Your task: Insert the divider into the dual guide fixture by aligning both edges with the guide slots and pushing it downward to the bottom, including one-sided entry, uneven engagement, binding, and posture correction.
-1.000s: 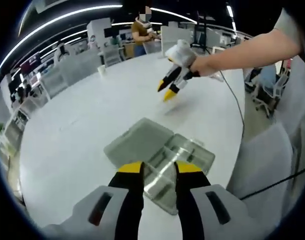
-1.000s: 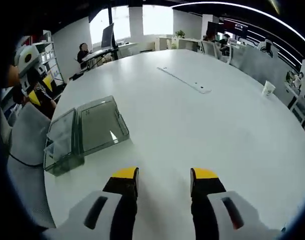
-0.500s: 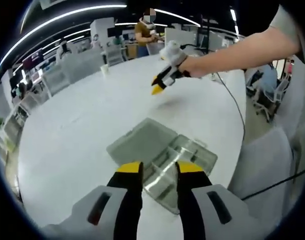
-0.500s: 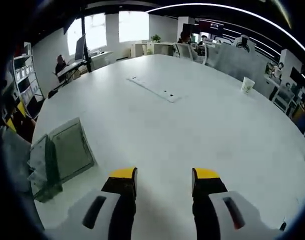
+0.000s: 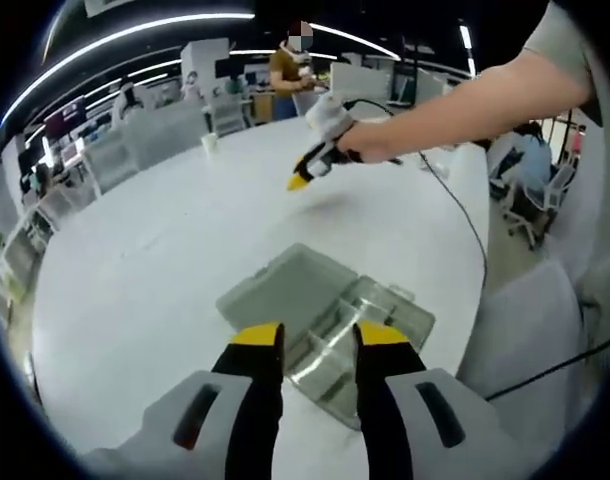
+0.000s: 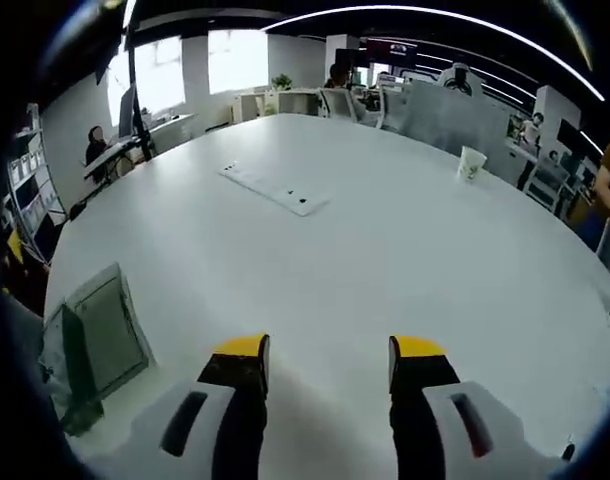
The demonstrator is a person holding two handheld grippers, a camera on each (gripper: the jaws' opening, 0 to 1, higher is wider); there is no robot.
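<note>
Both pairs of jaws stand spread and grip nothing: the left gripper (image 5: 307, 340) hovers above the clear fixture box (image 5: 325, 320) on the white table (image 5: 155, 260). Since a second ago the right gripper (image 5: 303, 178) has swung farther from the box, which now sits at the left edge of the right gripper view (image 6: 90, 335).

The box (image 5: 325, 315) lies on the table (image 5: 165, 260) just ahead of my left gripper (image 5: 305, 345), near the table's edge. My right gripper (image 6: 330, 355) hangs over the table well beyond it, with a cup (image 6: 471, 163) far ahead.
</note>
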